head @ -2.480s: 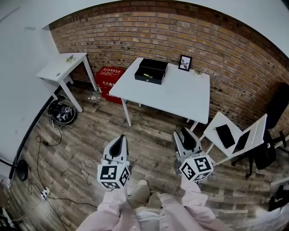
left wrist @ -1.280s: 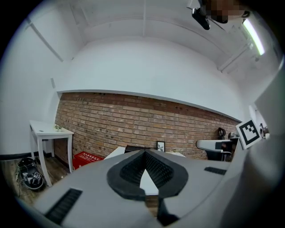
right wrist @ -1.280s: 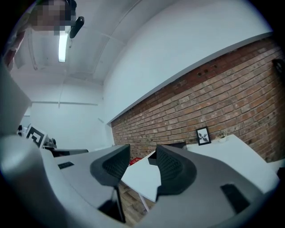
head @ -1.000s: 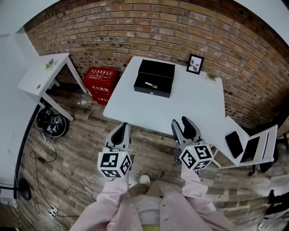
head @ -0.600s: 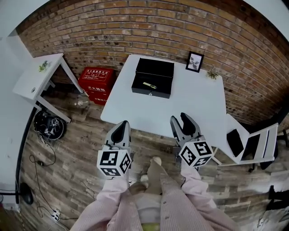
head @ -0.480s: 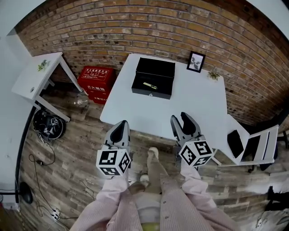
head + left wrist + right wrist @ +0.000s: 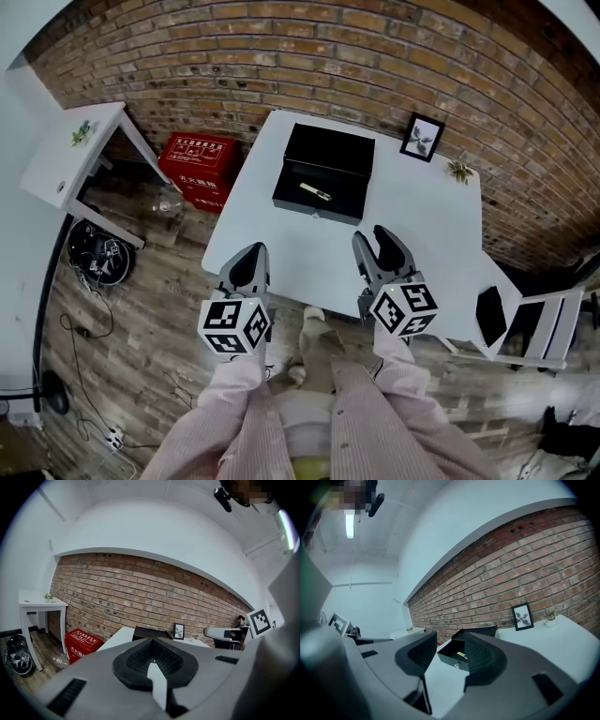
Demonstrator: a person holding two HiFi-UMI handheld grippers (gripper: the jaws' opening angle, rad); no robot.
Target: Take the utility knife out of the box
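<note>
An open black box (image 7: 324, 174) stands on the white table (image 7: 422, 234) with its lid raised towards the brick wall. Inside it lies the yellow utility knife (image 7: 314, 191). My left gripper (image 7: 247, 266) is shut and empty, over the table's near left edge. My right gripper (image 7: 378, 247) is open and empty, over the table's near side, well short of the box. In the right gripper view the box (image 7: 449, 660) and the knife (image 7: 462, 655) show between the jaws of the right gripper (image 7: 447, 660). In the left gripper view the left gripper (image 7: 152, 657) hides most of the box (image 7: 149, 632).
A framed picture (image 7: 423, 137) and a small plant (image 7: 458, 171) stand at the table's far right. A red crate (image 7: 198, 160) sits on the wooden floor left of the table, beside a small white side table (image 7: 70, 155). A white chair (image 7: 525, 319) is at the right.
The table and box have come nearer in the head view. Both grippers now reach over the table's near edge. Their jaws stand as before.
</note>
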